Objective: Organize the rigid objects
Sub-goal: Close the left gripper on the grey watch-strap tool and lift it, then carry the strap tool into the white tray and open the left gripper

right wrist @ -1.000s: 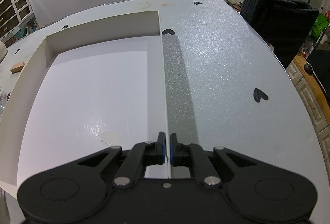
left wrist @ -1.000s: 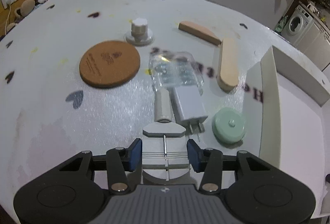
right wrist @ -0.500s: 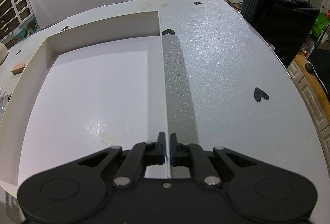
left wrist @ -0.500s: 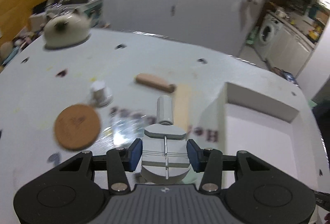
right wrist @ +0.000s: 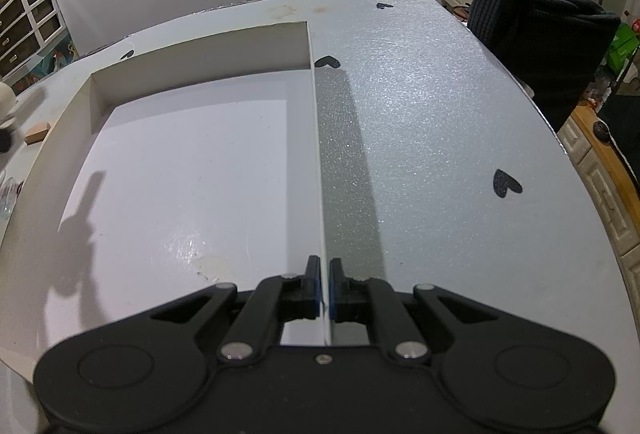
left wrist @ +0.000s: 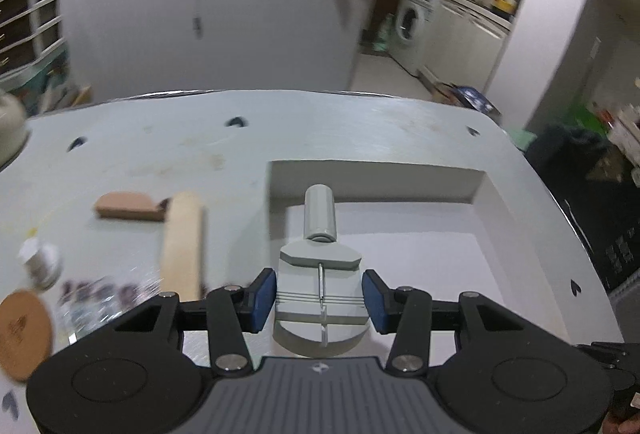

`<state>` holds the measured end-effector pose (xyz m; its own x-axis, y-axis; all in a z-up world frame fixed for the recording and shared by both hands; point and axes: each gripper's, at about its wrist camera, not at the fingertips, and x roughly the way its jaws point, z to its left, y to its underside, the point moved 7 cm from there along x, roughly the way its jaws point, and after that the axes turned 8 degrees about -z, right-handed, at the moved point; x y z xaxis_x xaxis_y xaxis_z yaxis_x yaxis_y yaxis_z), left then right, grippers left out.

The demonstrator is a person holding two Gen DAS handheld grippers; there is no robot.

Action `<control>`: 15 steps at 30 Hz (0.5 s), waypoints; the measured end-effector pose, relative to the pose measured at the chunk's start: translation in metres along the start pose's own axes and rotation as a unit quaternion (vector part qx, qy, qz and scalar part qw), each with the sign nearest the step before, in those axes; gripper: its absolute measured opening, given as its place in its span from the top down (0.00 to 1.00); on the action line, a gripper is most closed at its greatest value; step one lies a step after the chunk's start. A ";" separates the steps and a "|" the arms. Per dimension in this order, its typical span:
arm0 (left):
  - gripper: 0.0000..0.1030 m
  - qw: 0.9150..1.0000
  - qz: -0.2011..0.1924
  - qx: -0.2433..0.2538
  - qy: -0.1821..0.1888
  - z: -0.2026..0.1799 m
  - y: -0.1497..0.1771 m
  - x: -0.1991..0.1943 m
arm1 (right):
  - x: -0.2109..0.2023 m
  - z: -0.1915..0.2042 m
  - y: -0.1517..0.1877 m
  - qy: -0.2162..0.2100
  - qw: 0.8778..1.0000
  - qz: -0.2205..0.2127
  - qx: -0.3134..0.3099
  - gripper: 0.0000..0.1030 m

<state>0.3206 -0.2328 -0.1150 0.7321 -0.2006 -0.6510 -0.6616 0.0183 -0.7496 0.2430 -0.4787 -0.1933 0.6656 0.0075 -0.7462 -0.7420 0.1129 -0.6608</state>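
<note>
Left gripper (left wrist: 319, 300) fingers clamped on grey tool (left wrist: 320, 276), held above white tray (left wrist: 486, 186); tool's cylinder handle points ahead past the fingertips. Left of the fingers: wooden stick (left wrist: 182, 240), brown block (left wrist: 126, 206), cork coaster (left wrist: 22, 334) on tabletop (left wrist: 360, 130). Right gripper (right wrist: 324, 288) fingers pinch the tray's thin right wall (right wrist: 316, 154).
</note>
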 end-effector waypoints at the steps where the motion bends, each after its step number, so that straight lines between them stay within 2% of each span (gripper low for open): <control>1: 0.53 1.000 0.002 0.007 0.005 -0.006 -0.001 0.006 | 0.000 0.000 0.000 0.000 1.000 0.000 0.000 0.96; 9: 0.53 0.998 0.023 0.064 0.018 -0.028 0.000 0.050 | 0.000 0.000 0.000 -0.002 1.000 0.001 -0.001 0.96; 15: 0.53 0.994 0.035 0.108 0.003 -0.029 0.004 0.072 | 0.001 -0.002 0.000 -0.004 1.000 0.001 0.000 0.96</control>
<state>0.3659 -0.2760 -0.1612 0.6842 -0.1965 -0.7023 -0.6604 0.2414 -0.7110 0.2435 -0.4804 -0.1936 0.6642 0.0166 -0.7473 -0.7439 0.1128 -0.6587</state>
